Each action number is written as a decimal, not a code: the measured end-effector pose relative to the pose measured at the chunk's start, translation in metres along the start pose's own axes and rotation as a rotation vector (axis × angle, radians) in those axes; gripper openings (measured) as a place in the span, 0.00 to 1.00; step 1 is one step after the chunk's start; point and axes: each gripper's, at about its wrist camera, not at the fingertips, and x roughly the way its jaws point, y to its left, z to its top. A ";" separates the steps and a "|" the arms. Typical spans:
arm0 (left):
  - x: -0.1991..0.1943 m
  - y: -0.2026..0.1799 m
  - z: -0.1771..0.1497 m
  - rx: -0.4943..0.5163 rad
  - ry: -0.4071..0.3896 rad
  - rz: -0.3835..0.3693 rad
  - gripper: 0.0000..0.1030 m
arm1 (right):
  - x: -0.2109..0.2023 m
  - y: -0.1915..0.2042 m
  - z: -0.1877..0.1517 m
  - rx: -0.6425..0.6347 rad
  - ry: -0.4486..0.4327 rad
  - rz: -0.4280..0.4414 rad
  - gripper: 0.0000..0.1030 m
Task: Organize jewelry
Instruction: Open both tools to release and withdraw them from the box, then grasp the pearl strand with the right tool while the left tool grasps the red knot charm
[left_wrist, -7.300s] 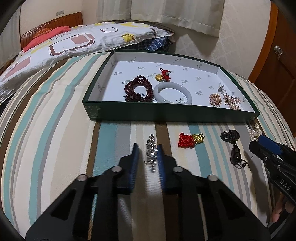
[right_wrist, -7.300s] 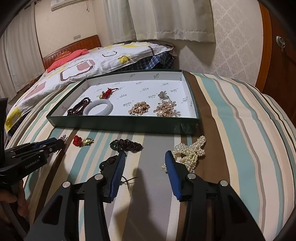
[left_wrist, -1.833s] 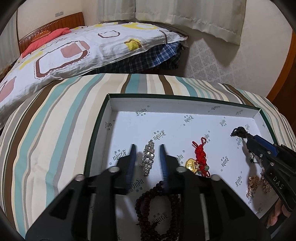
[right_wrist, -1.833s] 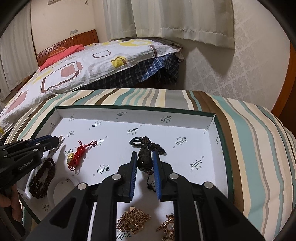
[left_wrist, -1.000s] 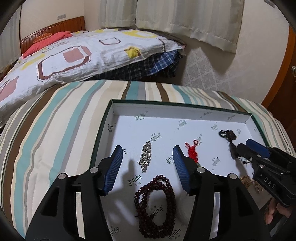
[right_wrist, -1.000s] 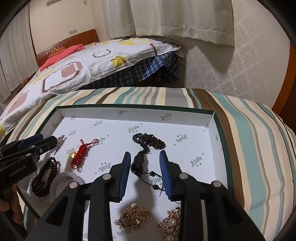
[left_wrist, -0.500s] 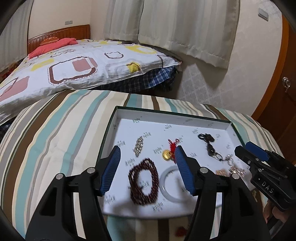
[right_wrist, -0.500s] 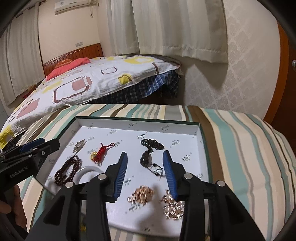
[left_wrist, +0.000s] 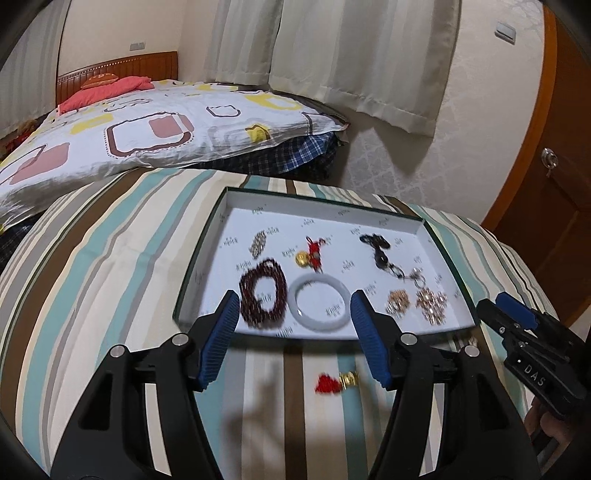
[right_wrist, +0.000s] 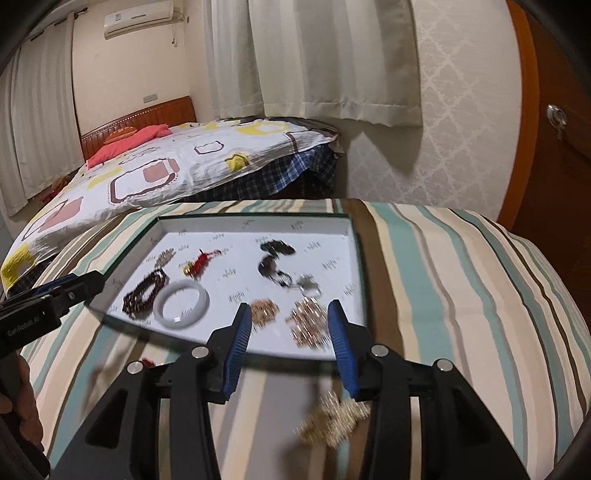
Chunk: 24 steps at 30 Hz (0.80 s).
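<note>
The green box tray (left_wrist: 197, 267) (right_wrist: 355, 254) lies on the striped cover. It holds a silver crystal piece (left_wrist: 258, 242) (right_wrist: 165, 257), a red knot charm (left_wrist: 312, 253), a dark pendant necklace (left_wrist: 378, 251) (right_wrist: 273, 258), dark red beads (left_wrist: 262, 291), a white bangle (left_wrist: 319, 304) (right_wrist: 181, 302) and gold brooches (right_wrist: 308, 325). A second red knot charm (left_wrist: 336, 382) and a pearl cluster (right_wrist: 332, 413) lie on the cover in front of the tray. My left gripper (left_wrist: 293, 299) and right gripper (right_wrist: 289, 308) hover open and empty over the tray's near edge.
The striped cover (left_wrist: 92, 277) stretches wide to the left and right of the tray. Behind it a bed carries a patterned quilt (left_wrist: 147, 136) and a red pillow (right_wrist: 122, 142). Curtains hang at the back, with a wooden door (left_wrist: 554, 192) to the right.
Both grippers have let go, the left of the silver piece and the right of the dark necklace, opened, and pulled back and up from the tray. Both pieces now lie in the tray.
</note>
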 end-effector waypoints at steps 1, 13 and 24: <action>-0.002 -0.001 -0.004 0.002 0.002 0.000 0.59 | -0.004 -0.003 -0.005 0.005 0.004 -0.005 0.42; -0.015 0.002 -0.047 -0.003 0.053 0.016 0.59 | -0.014 -0.022 -0.041 0.045 0.051 -0.031 0.43; -0.007 0.005 -0.054 -0.005 0.077 0.015 0.59 | 0.003 -0.033 -0.052 0.078 0.106 -0.064 0.43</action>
